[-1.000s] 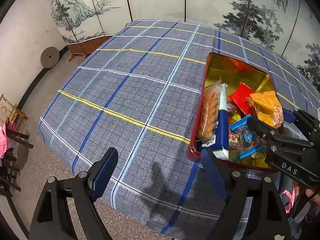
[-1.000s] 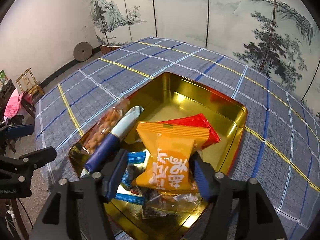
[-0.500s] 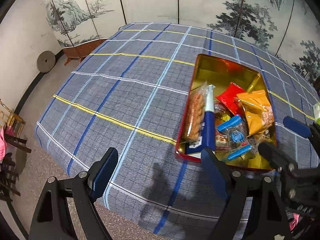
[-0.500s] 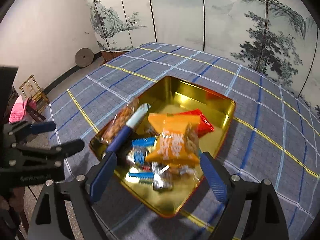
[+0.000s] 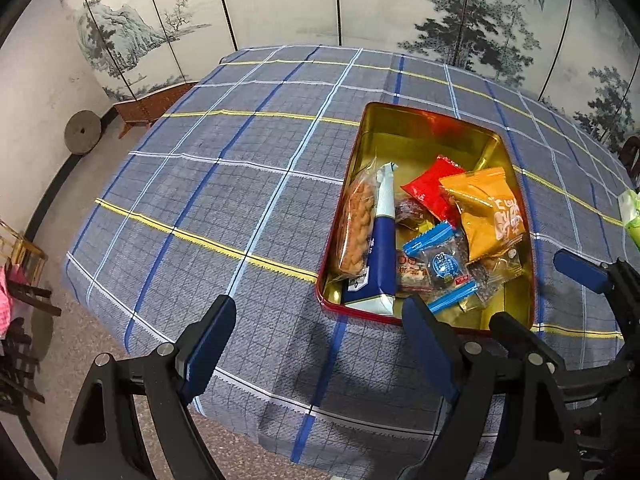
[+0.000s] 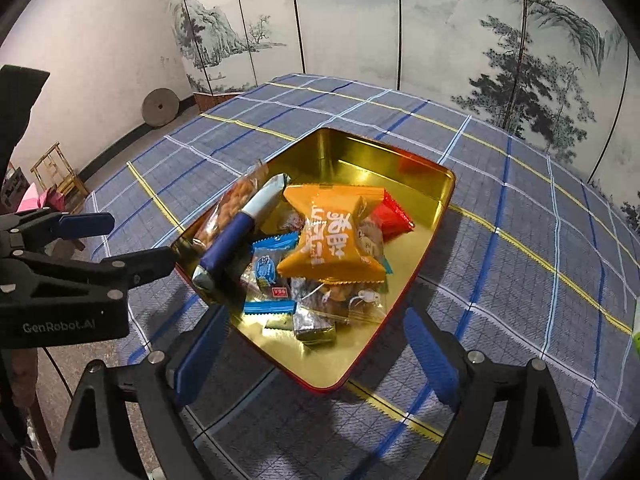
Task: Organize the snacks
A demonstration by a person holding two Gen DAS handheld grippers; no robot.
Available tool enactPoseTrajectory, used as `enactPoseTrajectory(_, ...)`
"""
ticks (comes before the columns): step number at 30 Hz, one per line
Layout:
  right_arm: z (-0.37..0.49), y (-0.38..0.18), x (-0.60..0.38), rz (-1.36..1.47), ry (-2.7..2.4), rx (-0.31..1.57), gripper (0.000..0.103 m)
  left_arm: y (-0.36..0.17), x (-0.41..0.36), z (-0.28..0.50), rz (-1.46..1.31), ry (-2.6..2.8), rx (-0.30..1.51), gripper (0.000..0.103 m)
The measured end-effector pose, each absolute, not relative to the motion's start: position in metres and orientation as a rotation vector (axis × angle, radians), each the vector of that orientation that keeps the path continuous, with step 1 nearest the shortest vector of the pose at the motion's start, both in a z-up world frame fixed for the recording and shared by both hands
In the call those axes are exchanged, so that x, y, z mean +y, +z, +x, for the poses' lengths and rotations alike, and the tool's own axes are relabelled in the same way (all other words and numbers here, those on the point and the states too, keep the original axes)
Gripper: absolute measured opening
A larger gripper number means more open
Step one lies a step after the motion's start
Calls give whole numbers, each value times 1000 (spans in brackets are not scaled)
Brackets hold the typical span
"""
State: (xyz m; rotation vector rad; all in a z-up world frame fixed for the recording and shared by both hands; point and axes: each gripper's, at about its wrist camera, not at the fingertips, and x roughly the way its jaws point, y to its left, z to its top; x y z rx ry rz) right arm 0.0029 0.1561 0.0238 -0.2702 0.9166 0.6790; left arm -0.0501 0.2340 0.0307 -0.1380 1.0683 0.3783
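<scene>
A red tin with a gold inside (image 5: 416, 136) (image 6: 372, 152) sits on the checked tablecloth and holds several snack packs. An orange pack (image 5: 486, 210) (image 6: 332, 232) lies on top, beside a red pack (image 5: 430, 188) (image 6: 390, 216), a blue and white pack (image 5: 380, 248) (image 6: 236, 236), a clear pack of nuts (image 5: 356, 228) and small blue-edged sweets (image 5: 440, 264) (image 6: 268, 268). My left gripper (image 5: 320, 354) is open and empty, above the table's near edge, left of the tin. My right gripper (image 6: 316, 354) is open and empty, just short of the tin's near corner.
The blue-grey checked tablecloth (image 5: 224, 184) covers the table. A green pack (image 5: 632, 216) lies at the far right edge. Painted folding screens (image 6: 400, 40) stand behind the table. A round stone disc (image 5: 82, 132) leans on the wall; small chairs (image 6: 60, 172) stand on the floor at left.
My right gripper has let go of the orange pack, which now lies in the tin, and has pulled back and up. My left gripper has drawn back a little too.
</scene>
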Motion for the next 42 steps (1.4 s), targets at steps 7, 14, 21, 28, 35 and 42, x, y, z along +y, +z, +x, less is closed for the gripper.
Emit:
enactPoseTrajectory(7,3,18,154,-275,668,932,91,28,226,-47,-108,379,1079,83)
enactPoseTrajectory(14,5,13,152,-271,660,948,91,26,218,-44,-85,368,1087,83)
enactPoseTrajectory(21,9,9,150,-263,652,963,91,24,215,-41,-77,370,1097,83)
enactPoseTrajectory(28,9,3,150,-264,653,984,91,22,215,-40,-76,374,1097,83)
enactPoseTrajectory(35,8,1,150,-262,658,988,91,21,210,-37,-64,371,1101,83)
enactPoseTrajectory(42,8,0,150,-265,659,992,91,19,208,-36,-75,359,1108,83)
